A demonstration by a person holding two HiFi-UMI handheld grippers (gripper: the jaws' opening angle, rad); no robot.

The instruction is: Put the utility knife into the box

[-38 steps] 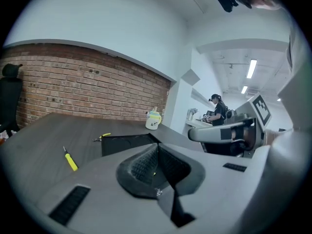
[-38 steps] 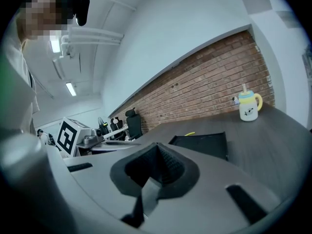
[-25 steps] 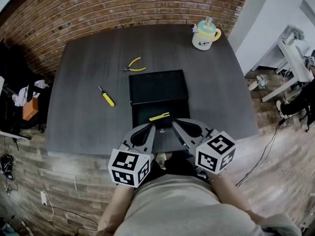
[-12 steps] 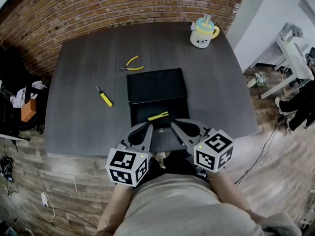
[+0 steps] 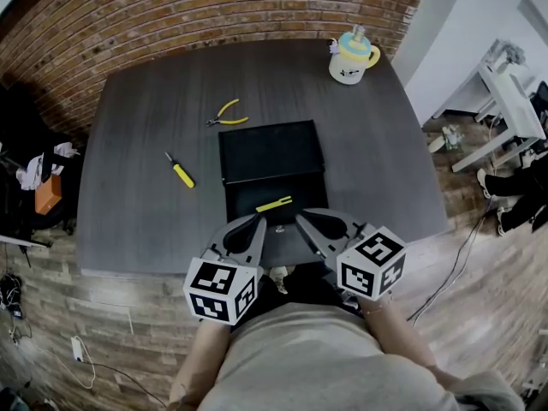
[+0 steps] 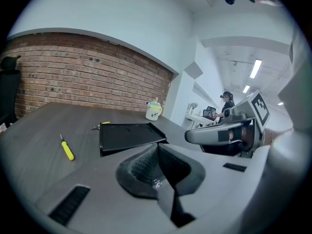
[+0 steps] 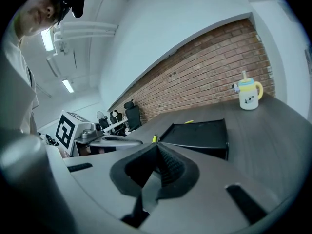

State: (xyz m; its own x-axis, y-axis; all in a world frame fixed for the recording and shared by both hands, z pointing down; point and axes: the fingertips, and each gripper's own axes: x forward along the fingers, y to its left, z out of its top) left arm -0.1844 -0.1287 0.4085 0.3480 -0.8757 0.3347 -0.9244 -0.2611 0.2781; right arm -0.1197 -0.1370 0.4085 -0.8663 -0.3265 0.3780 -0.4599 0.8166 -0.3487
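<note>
Both the left tongs (image 5: 259, 222) and the right tongs (image 5: 300, 218) are pressed together with nothing between them. They hang low over the near edge of the worktop (image 5: 137, 212), tips pointing to 12 o'clock. Just beyond and between the two tips lies the utility knife (image 5: 275, 204), a slim yellow bar slanting from 8 to 2 o'clock. It rests on a dark strip at the near side of the black box (image 5: 270, 151); whether that strip is a flap, the front wall or shadow I cannot tell. The knife looks light and stiff, and its smooth body would likely slip or pivot if pinched at one end. A hold across its narrow width at the middle seems safest; the blade end is too small to make out. The box sits at 12 o'clock of it, shallow and open, so the carry looks short, though the near rim must be cleared. Bare worktop lies at 3 and 9 o'clock. A yellow screwdriver (image 5: 181, 172) at 10, yellow-handled pliers (image 5: 226, 113) at 11 and a spouted cup (image 5: 351, 58) at 1 o'clock all stand well apart.
</note>
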